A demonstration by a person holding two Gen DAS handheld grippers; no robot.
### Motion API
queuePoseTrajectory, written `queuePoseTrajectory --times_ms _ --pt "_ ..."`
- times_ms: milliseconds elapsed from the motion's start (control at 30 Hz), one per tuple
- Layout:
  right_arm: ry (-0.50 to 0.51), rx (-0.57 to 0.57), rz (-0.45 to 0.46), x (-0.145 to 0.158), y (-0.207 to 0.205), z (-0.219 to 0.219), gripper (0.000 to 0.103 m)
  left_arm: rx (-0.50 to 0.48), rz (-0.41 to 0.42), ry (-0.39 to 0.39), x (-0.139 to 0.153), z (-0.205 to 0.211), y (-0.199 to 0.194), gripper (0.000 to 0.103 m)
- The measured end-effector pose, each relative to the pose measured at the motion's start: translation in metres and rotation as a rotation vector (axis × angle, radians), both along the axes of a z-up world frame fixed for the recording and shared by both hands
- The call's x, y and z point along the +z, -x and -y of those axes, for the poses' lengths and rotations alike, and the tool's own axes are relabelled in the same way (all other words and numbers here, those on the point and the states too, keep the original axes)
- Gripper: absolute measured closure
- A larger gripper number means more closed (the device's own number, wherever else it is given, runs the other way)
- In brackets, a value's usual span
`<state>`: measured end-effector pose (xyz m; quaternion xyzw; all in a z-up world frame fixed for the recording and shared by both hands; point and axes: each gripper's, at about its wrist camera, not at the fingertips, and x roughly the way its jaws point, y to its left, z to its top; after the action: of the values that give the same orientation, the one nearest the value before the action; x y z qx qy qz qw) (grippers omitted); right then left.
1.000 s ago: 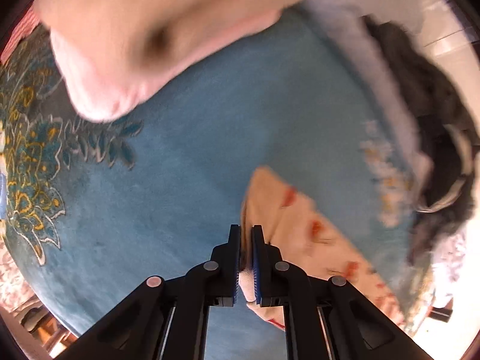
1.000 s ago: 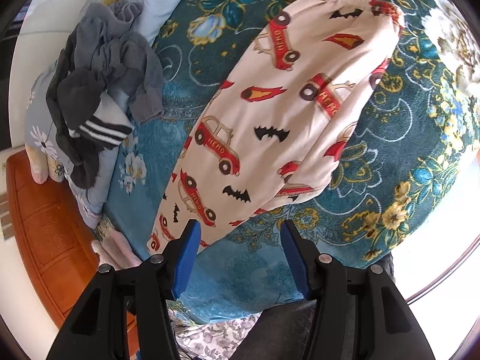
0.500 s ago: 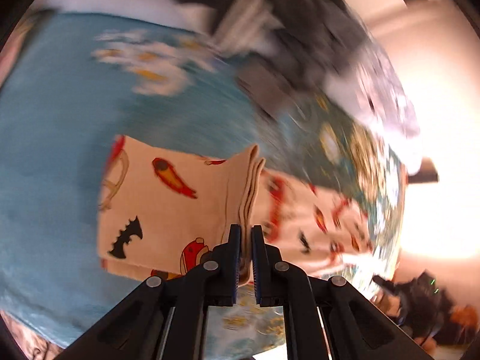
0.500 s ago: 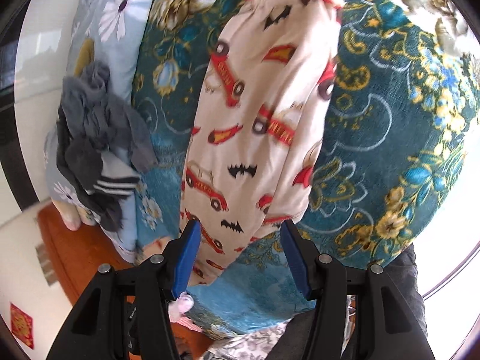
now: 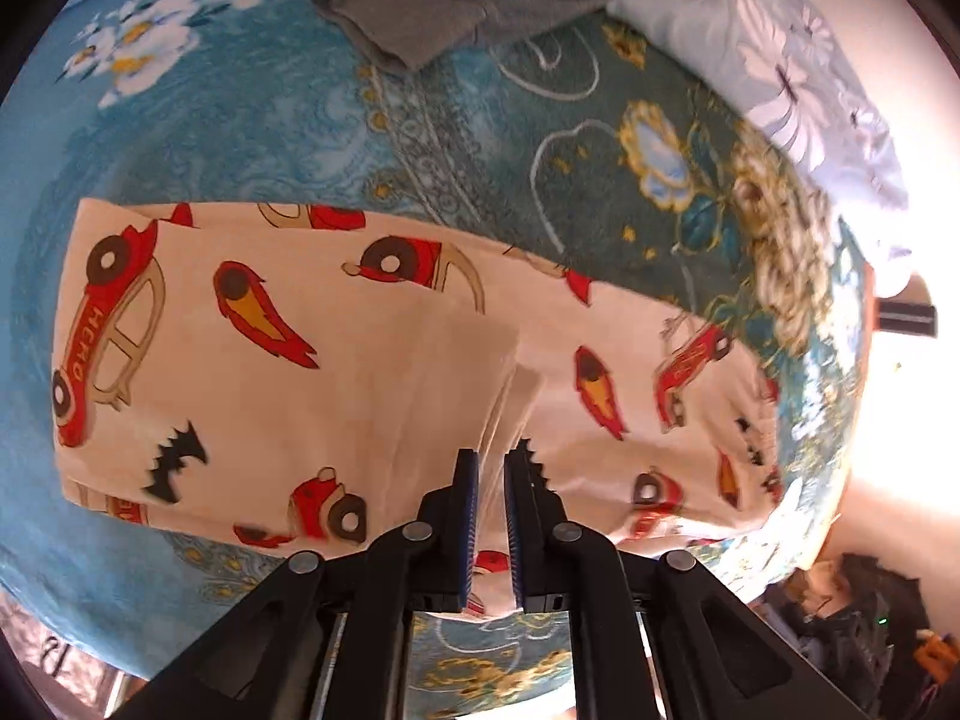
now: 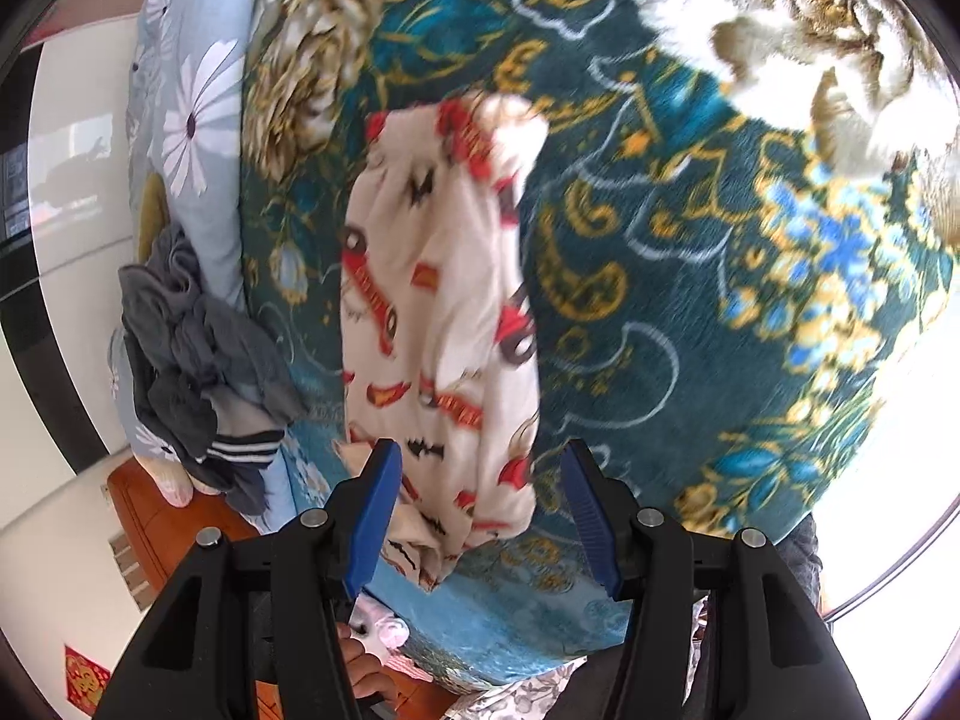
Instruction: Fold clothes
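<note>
Cream pajama pants [image 5: 336, 372] printed with red cars and black bats, spread on a teal floral blanket [image 5: 252, 138] — one end doubled back over the rest. Left gripper [image 5: 491, 462] clenched on the folded layers at the near edge, cloth pinched between narrow-set jaws. Right gripper [image 6: 477, 483] wide apart above the pants' near end, grasping nothing. Beyond the pants, a crumpled grey garment [image 5: 474, 6] — partly on a pale daisy-print pillow [image 6: 186, 102].
</note>
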<state>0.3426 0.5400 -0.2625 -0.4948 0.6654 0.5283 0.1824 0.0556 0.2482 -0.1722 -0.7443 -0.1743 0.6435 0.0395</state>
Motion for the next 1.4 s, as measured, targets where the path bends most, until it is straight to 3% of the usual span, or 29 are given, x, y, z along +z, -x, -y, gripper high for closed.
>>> queuePoseTrajectory --times_ms 33,67,167,267,400,467,533,700,800,833,967,1067,1200,1400 --pt "0.002 0.0 0.001 -0.002 0.0 -0.004 0.046 -0.002 0.018 -0.002 -0.002 0.0 0.0 0.075" --pt "0.004 0.001 0.002 -0.004 0.0 -0.007 0.046 0.002 0.03 -0.003 -0.002 0.002 0.001 0.071" --pt "0.008 0.006 -0.005 -0.01 0.002 -0.016 0.046 0.054 0.004 0.044 0.012 0.032 -0.004 0.07" --pt "0.001 0.008 -0.028 -0.013 0.002 -0.025 0.046 0.11 -0.029 0.1 0.027 0.065 -0.009 0.061" --pt "-0.02 -0.005 -0.065 -0.019 0.004 -0.039 0.046 0.163 0.006 0.221 0.028 0.111 -0.019 0.06" --pt "-0.042 -0.018 -0.068 -0.021 0.009 -0.047 0.031 0.195 0.037 0.262 0.023 0.129 -0.025 0.06" --pt "-0.065 -0.03 -0.066 -0.024 0.014 -0.055 0.031 0.241 0.062 0.282 0.019 0.142 -0.035 0.06" --pt "-0.062 -0.056 -0.02 -0.045 0.029 -0.07 0.031 0.336 0.125 0.232 0.015 0.147 -0.058 0.06" --pt "-0.045 -0.102 0.009 -0.059 0.034 -0.075 0.031 0.336 0.13 0.195 0.019 0.142 -0.067 0.059" --pt "-0.037 -0.126 0.014 -0.063 0.034 -0.076 0.033 0.324 0.132 0.19 0.02 0.142 -0.068 0.057" --pt "-0.033 -0.177 0.024 -0.069 0.034 -0.079 0.065 0.276 0.138 0.168 0.027 0.141 -0.072 0.055" --pt "-0.095 -0.141 0.024 -0.056 0.042 -0.077 0.076 0.24 0.143 0.152 0.033 0.141 -0.075 0.053" --pt "-0.224 -0.027 -0.041 -0.014 0.06 -0.061 0.081 0.218 0.134 0.138 0.042 0.16 -0.069 0.052" --pt "-0.332 0.164 -0.209 0.054 0.09 0.022 0.082 0.166 0.098 0.1 0.062 0.2 -0.054 0.05"
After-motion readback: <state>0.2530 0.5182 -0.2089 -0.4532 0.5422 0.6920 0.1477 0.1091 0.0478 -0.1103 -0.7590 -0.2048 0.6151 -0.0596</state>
